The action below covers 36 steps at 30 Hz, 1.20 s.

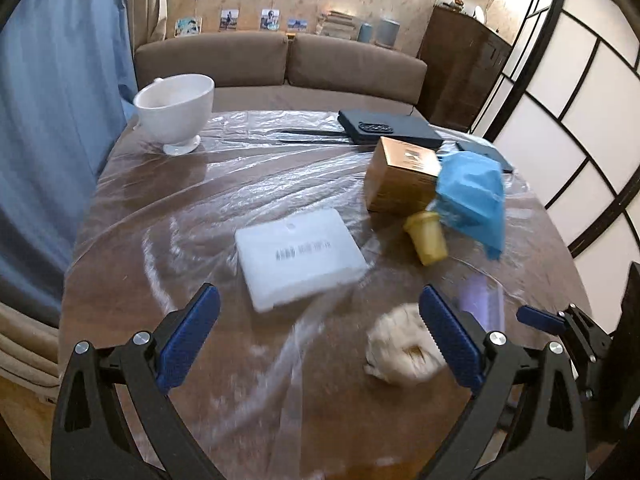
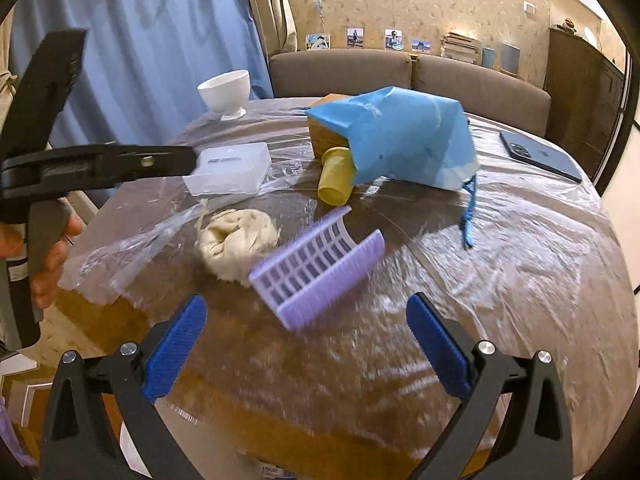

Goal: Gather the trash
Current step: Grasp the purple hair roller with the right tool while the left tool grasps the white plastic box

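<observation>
My left gripper is open above the near part of the round table, with nothing between its fingers. A crumpled beige wad lies just behind its right finger, and a white plastic box lies beyond. My right gripper is also open and holds nothing. Just ahead of it a purple plastic grid piece lies tilted, with the beige wad to its left. Farther back a yellow cup lies on its side at the mouth of a blue bag.
Rumpled clear film covers the table. A white bowl, a black case, a brown box and a phone lie farther back. The left gripper's fingers and a hand are at the left. A sofa stands behind.
</observation>
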Each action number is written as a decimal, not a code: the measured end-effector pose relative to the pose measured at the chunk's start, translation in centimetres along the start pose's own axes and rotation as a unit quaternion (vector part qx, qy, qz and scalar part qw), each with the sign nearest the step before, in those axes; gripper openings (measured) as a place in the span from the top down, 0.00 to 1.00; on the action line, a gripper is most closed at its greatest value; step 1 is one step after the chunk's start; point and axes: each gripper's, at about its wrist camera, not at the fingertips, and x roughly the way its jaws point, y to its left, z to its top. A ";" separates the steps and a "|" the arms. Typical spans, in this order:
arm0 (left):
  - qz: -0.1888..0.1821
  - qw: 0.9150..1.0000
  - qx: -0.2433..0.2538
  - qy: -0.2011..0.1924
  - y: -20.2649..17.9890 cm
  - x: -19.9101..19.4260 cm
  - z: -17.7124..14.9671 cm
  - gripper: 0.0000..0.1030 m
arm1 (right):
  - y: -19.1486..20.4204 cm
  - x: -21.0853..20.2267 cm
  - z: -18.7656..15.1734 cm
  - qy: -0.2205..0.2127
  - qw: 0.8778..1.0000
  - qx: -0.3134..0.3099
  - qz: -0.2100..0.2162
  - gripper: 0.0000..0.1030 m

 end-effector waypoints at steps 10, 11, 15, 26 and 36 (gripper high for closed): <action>-0.004 1.000 -0.014 0.028 0.8 4.3 1.4 0.03 | -0.5 1.9 1.1 0.006 1.000 -0.011 0.003 0.04; -0.004 1.000 -0.011 0.028 0.7 4.5 1.5 0.03 | -0.6 2.0 1.2 0.006 1.000 -0.011 0.005 0.04; 0.006 1.000 0.008 0.024 0.3 5.2 1.7 0.03 | -0.8 2.4 1.6 0.007 1.000 -0.012 0.012 0.05; 0.029 0.998 0.050 0.015 0.0 5.9 1.4 0.13 | -1.1 3.2 1.4 0.015 1.000 -0.016 0.023 0.12; 0.024 0.999 0.044 0.010 0.3 5.4 0.9 0.13 | -1.3 2.7 1.2 0.013 0.999 -0.013 0.027 0.25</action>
